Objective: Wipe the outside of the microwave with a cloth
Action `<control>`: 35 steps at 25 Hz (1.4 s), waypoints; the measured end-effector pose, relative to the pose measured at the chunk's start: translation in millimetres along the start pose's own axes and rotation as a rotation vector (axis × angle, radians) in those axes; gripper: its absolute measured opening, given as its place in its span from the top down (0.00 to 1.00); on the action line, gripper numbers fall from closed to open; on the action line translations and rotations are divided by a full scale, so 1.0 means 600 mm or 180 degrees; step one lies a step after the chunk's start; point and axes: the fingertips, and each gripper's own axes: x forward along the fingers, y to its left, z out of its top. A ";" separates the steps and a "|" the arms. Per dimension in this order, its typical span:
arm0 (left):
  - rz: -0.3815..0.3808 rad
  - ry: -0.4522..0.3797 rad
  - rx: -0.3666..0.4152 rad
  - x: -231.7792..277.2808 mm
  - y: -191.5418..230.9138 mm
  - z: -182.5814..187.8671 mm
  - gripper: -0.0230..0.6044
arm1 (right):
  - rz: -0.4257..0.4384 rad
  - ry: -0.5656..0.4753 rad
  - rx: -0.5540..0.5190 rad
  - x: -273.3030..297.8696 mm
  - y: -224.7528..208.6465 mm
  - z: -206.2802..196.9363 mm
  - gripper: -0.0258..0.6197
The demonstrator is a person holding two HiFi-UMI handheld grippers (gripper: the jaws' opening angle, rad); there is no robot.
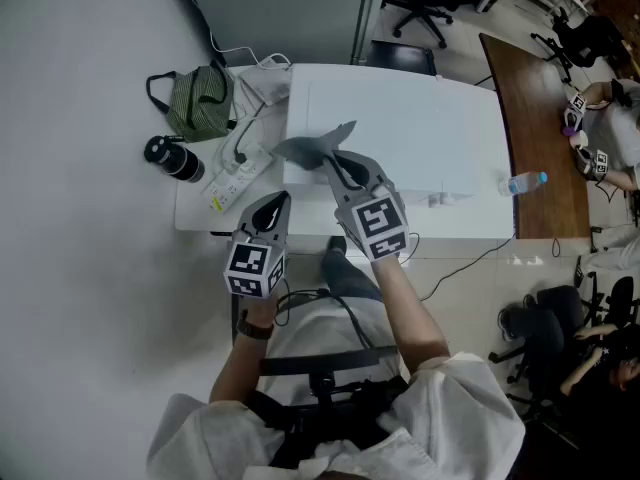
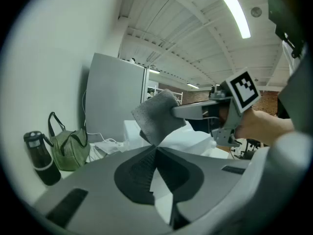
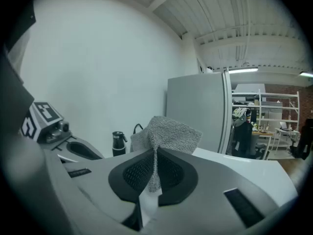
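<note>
At frame centre, the right gripper (image 1: 338,168) is clamped on the grey cloth (image 1: 315,146), above the left end of the white microwave (image 1: 420,133). The left gripper (image 1: 280,204), lower left, has its jaws together.

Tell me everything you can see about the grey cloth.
The cloth is grey, with a nubby terry-like weave, small and crumpled. The right tool is shut on one edge, so most of it fans out beyond the jaws. It is held above the left part of the white microwave; contact cannot be told.
</note>
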 end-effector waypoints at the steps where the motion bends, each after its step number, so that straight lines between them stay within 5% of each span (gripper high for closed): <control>1: 0.0033 -0.0009 0.0008 0.017 0.007 0.018 0.93 | -0.0007 0.0068 0.0024 0.028 -0.027 0.006 0.92; 7: 0.0197 -0.0031 -0.0030 0.108 0.043 0.090 0.93 | 0.0276 0.0190 0.0206 0.181 -0.127 0.067 0.92; 10: 0.0251 0.0030 -0.0065 0.137 0.072 0.105 0.93 | 0.0384 0.0413 -0.0011 0.266 -0.146 0.069 0.92; 16: 0.0185 -0.0048 -0.0006 0.188 0.126 0.158 0.93 | -0.0223 0.1046 -0.0295 0.324 -0.294 -0.014 0.92; 21: -0.0010 -0.0021 0.0104 0.234 0.143 0.172 0.93 | -0.0906 0.1170 -0.0135 0.221 -0.449 -0.061 0.92; 31: -0.0397 -0.0035 0.0153 0.307 0.124 0.179 0.93 | -0.2703 0.1573 0.0291 -0.193 -0.735 -0.188 0.92; 33: -0.0440 -0.0053 0.0154 0.311 0.119 0.181 0.93 | -0.2858 0.1552 0.0372 -0.227 -0.740 -0.188 0.92; 35: -0.0471 -0.0052 0.0158 0.310 0.116 0.179 0.93 | -0.2728 0.1563 0.0373 -0.207 -0.716 -0.186 0.92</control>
